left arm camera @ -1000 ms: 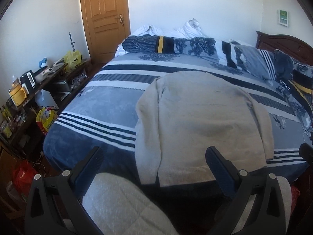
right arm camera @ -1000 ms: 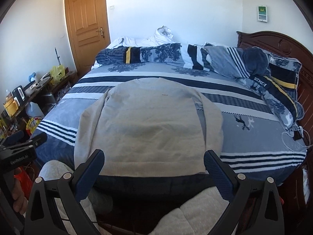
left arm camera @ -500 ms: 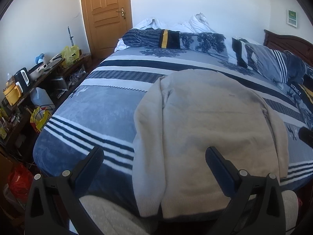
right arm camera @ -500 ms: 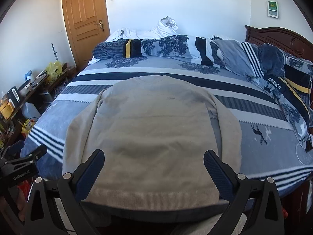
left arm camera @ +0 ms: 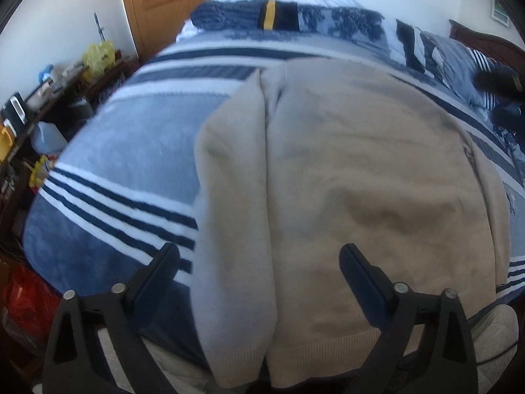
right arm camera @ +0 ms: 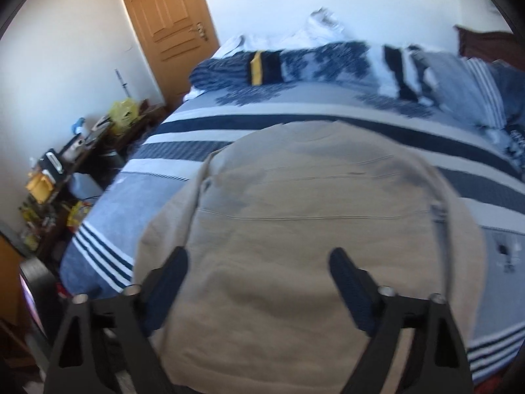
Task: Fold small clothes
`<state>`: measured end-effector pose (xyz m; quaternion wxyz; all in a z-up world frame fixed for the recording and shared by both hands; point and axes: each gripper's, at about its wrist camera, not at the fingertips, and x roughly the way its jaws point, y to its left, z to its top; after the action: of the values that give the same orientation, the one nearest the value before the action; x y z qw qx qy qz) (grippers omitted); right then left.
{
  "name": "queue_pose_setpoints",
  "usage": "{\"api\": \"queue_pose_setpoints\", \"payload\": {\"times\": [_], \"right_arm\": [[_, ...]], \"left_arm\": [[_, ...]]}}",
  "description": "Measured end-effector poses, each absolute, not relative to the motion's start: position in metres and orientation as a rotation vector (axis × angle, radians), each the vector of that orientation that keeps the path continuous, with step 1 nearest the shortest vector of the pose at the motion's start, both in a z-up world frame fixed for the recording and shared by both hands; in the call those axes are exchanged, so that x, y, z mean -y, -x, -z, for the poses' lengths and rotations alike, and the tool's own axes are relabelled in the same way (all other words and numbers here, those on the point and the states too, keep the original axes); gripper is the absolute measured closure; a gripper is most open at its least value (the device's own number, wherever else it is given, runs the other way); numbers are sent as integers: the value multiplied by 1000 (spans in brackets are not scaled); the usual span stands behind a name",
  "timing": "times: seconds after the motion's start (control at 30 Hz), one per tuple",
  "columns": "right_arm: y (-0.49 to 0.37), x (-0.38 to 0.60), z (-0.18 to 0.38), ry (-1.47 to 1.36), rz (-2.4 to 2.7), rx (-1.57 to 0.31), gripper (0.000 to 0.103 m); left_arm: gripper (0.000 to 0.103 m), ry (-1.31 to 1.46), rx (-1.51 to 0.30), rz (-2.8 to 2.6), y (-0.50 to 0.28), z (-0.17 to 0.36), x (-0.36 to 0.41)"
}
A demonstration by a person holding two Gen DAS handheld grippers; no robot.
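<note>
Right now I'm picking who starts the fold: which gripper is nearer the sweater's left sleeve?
Left. The left gripper hangs open right over the left sleeve near its cuff; the right gripper is open over the sweater's body, sleeve off to its left.

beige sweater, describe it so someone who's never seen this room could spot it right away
Start at the big bed with the blue, grey and white striped cover that fills the room. Spread flat on its near half, hem toward the camera and sleeves lying along its sides, is the beige sweater. It is the only plain tan thing there; the bedding heaped at the far edge is blue and patterned.
</note>
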<state>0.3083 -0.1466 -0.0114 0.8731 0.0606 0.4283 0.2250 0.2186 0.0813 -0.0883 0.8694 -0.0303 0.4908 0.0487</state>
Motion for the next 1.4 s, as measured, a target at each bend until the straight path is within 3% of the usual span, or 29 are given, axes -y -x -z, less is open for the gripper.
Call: {"api": "queue_pose_setpoints", "payload": {"times": [0.13,0.23,0.37,0.57,0.63,0.7,0.73,0.8,0.83,0.87,1.03,1.23,1.27,1.3,1.33,1.37,1.4], "right_arm": [[-325,110,18,-91,-544,-902,21],[-335,81,22,-68,-577,-921,21],[-356,50,38,-74,-627,-981,21],[-392,7,78,-72,-708,-1158,21],[-399,-6,96,-99,-748,-1231,21],[-404,-17,115,-144,-781,-1301,21],[-406,-22,126,-168,-787,-1339,21],[-408,-32,145,-200,-808,-1403,36],[-406,-39,154,-206,-813,-1433,48],[-403,-42,161,-202,-812,-1452,51],[-378,-41,183,-282,-792,-1502,52],[-342,-13,196,-449,-733,-1507,52],[-337,-9,199,-471,-743,-1515,52],[-334,-6,203,-486,-752,-1527,52],[-334,-4,205,-489,-752,-1535,52],[-336,-1,205,-489,-743,-1533,52],[-341,4,202,-495,-732,-1522,52]], "left_arm": [[8,83,-1031,-78,-219,98,-87],[25,100,-1035,-60,-218,103,-94],[58,180,-1092,14,-216,117,-101],[59,135,-1097,102,-214,129,-87],[66,143,-1148,99,-217,140,-90],[84,185,-1187,82,-219,146,-101],[84,228,-1190,80,-218,147,-109],[94,346,-1184,60,-214,146,-130],[98,387,-1177,45,-212,145,-140],[103,427,-1170,30,-209,144,-149],[103,576,-1095,-23,-200,132,-186],[102,543,-1044,-34,-187,122,-187],[89,521,-1043,-18,-184,120,-183],[64,487,-1046,19,-184,119,-173],[51,461,-1042,39,-180,117,-174],[40,418,-1029,59,-179,115,-163],[40,365,-1027,92,-181,114,-152]]}}
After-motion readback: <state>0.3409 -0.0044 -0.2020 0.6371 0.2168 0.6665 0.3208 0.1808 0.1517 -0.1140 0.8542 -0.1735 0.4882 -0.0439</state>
